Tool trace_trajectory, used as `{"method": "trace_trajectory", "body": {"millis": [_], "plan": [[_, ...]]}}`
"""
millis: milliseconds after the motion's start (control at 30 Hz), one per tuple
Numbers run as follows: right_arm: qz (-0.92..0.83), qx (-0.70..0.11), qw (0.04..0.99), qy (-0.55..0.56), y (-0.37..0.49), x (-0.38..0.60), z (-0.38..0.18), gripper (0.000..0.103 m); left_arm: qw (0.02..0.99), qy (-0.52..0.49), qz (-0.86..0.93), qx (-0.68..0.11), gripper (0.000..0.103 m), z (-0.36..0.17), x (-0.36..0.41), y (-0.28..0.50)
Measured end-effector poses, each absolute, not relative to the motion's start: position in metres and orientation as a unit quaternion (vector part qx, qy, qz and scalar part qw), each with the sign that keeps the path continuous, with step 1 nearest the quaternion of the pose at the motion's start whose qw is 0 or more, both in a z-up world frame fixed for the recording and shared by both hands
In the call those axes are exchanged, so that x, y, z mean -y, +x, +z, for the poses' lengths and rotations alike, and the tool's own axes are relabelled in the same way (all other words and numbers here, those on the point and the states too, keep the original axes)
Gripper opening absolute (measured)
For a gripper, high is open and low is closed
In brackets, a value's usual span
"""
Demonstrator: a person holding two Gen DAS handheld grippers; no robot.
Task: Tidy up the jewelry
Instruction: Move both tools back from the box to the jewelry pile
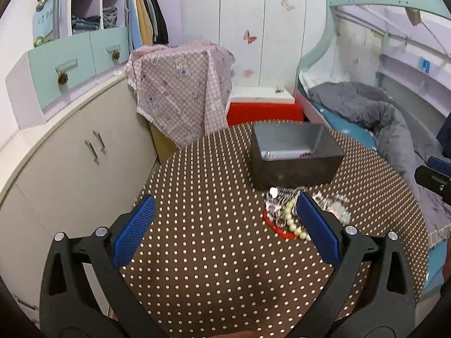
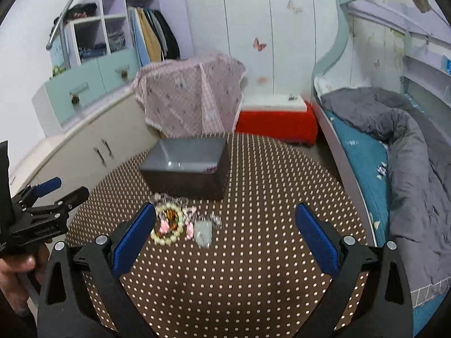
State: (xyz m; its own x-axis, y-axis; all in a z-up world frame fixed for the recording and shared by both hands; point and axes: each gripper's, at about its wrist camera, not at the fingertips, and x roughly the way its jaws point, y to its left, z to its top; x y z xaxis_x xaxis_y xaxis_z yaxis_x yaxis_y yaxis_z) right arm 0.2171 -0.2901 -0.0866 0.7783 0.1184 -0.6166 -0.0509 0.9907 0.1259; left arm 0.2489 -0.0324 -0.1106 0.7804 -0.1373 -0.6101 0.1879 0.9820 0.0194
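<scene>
A small heap of jewelry lies on the brown dotted round table, just in front of a grey open box. A cream bead bracelet, a red loop and pale pink and clear pieces show in the heap. My left gripper hovers open, its right finger beside the heap. My right gripper is open too, its left finger next to the bracelet. Nothing sits between either pair of fingers. The box looks empty.
A cream cabinet curves along the left. Behind the table stand a pink checked cloth over furniture and a red box with a white lid. A bed with a grey duvet runs along the right. A hand holds the left gripper.
</scene>
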Motion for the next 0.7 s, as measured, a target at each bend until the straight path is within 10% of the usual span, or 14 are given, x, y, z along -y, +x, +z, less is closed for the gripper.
{"method": "trace_trajectory", "body": {"millis": [700], "plan": [[0.048, -0.404, 0.912, 0.053, 0.235, 0.290, -0.131, 0.095, 0.902, 0.102, -0.127, -0.399, 0.095, -0.186, 0.067, 0.309]]}}
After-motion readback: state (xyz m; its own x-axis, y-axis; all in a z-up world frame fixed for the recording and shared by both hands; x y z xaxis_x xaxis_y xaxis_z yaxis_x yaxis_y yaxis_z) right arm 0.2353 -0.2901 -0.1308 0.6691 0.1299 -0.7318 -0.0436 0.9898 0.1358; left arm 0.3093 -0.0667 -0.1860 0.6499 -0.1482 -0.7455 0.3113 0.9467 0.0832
